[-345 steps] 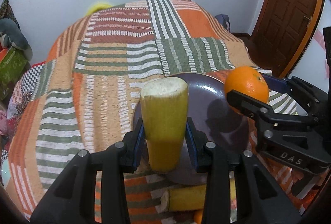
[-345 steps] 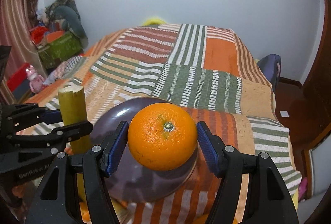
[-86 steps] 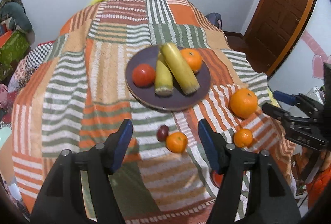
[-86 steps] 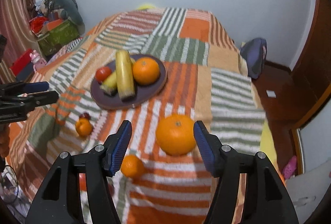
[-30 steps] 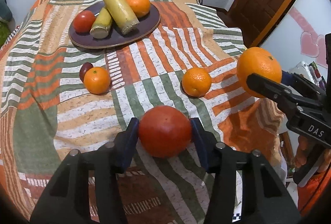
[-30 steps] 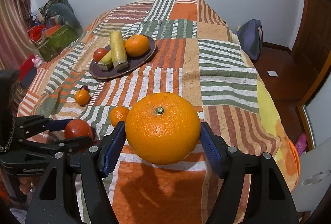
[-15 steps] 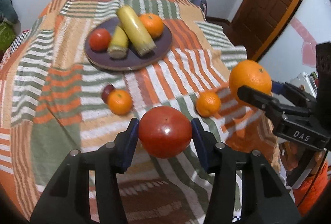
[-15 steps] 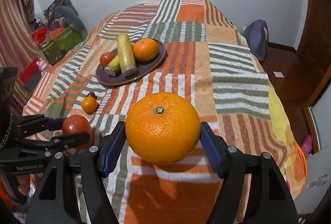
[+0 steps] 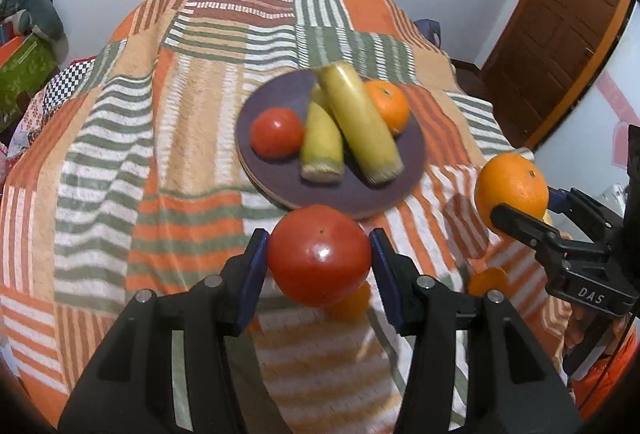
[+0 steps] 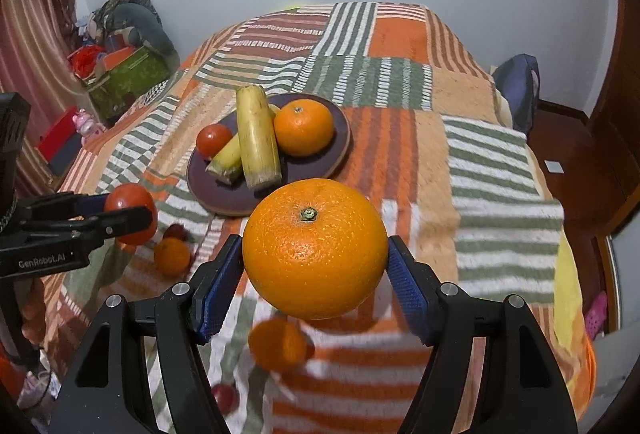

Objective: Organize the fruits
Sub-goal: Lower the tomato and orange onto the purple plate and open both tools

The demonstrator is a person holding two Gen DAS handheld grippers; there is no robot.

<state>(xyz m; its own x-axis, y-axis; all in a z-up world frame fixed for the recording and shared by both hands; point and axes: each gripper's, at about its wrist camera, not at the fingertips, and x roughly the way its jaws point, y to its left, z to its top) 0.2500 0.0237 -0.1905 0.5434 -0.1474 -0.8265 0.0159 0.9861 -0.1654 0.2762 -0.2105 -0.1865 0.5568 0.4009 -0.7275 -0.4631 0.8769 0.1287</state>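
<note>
A bed covered by a patchwork blanket of orange, green and white stripes (image 9: 192, 137) fills both views, with a brown panelled wooden door (image 9: 560, 45) to its right and a green patterned box (image 10: 128, 77) on the floor to its left. A round dark purple plate (image 9: 276, 105) lies on the blanket and carries two yellow peeled cane-like sticks (image 9: 360, 121), one leaning across the other, a small red tomato (image 9: 277, 132) at their left and a medium orange (image 9: 387, 107) at their right. The right gripper (image 10: 316, 266) holds a large round orange with a green stem scar (image 10: 315, 248) between blue-padded jaws, above the blanket and nearer the camera than the plate. The left gripper (image 9: 318, 266) holds a glossy red tomato (image 9: 319, 260) in the same manner, just short of the plate's near rim. Loose on the blanket below the grippers lie two small tangerines (image 10: 172, 256) and a dark red plum-like fruit (image 10: 176, 231), partly hidden and blurred.
</note>
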